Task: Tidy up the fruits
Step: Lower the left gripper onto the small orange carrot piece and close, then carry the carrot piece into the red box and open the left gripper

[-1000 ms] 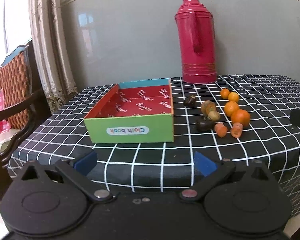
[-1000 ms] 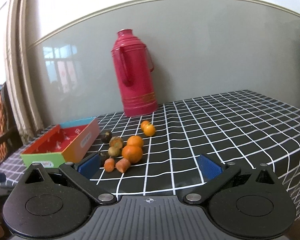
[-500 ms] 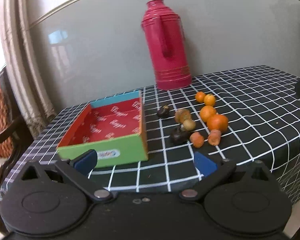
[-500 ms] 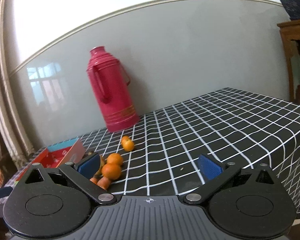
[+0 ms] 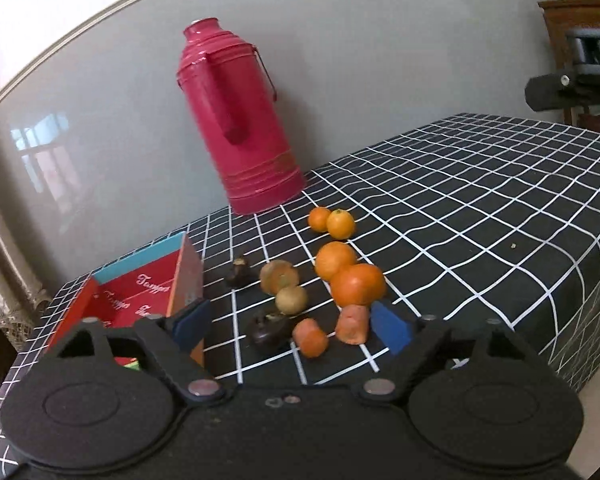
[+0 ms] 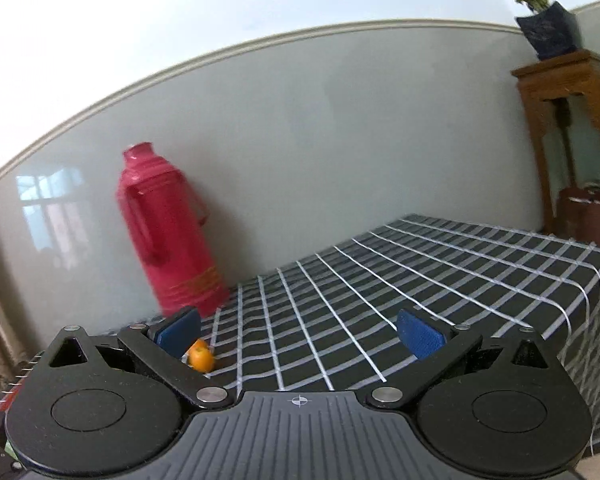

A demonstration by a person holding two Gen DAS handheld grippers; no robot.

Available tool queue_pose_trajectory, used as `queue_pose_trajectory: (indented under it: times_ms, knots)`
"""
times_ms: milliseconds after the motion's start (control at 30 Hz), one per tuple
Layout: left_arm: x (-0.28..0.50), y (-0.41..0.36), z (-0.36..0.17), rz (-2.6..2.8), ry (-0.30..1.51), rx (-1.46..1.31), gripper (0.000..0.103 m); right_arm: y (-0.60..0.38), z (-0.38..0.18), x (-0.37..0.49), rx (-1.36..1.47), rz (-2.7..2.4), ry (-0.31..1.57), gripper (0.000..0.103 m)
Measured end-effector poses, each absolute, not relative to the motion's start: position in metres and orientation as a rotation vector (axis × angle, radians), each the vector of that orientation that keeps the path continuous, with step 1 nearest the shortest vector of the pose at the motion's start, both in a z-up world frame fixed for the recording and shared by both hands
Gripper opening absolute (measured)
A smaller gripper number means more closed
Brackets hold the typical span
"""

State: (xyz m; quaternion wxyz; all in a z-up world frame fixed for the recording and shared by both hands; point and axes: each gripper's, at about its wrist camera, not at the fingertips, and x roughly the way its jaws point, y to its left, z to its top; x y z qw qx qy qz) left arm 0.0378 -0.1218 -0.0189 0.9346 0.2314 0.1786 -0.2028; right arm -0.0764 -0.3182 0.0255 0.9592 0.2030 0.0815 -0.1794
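Fruits [image 5: 340, 280] loose on bench [image 5: 480, 208] beside open box [image 5: 140, 296]. Left gripper [image 5: 288, 326] jaws closing, nothing pinched; right gripper [image 6: 300, 332] jaws spread, empty. Likely light, round, prone to rolling, bruisable: grasp across widest middle.

Checked table [image 5: 480, 208] bears fruits [image 5: 356, 284], box [image 5: 140, 300], thermos [image 5: 240, 120].

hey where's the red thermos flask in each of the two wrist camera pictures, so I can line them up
Left wrist view: the red thermos flask stands upper centre-left, at the back of the table against the wall, behind the fruits.
Right wrist view: the flask stands at left, blurred, above the gripper's left pad.
Shared landmark: the black checked tablecloth under it.
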Motion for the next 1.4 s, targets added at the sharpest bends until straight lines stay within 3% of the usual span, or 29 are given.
queue_pose_trajectory:
  times_ms: [100, 367, 433, 800, 900, 1400]
  knots:
    - [0.043, -0.126, -0.025, -0.442, 0.394, 0.470, 0.063, -0.325, 0.022, -0.076, 0.448, -0.354, 0.173, 0.103]
    - [0.047, -0.138, -0.034, -0.519, 0.425, 0.457, 0.051, -0.327, 0.022, -0.080, 0.458, -0.360, 0.145, 0.103]
    - [0.051, -0.140, -0.036, -0.533, 0.449, 0.448, 0.043, -0.325, 0.022, -0.075, 0.450, -0.354, 0.162, 0.103]
    - [0.064, -0.143, -0.045, -0.546, 0.522, 0.404, 0.034, -0.327, 0.019, -0.072, 0.473, -0.348, 0.180, 0.103]
    - [0.066, -0.143, -0.046, -0.533, 0.526, 0.401, 0.019, -0.327, 0.018, -0.072, 0.479, -0.348, 0.180, 0.103]
    - [0.052, -0.143, -0.041, -0.485, 0.438, 0.418, 0.018, -0.326, 0.014, -0.067, 0.466, -0.363, 0.216, 0.103]
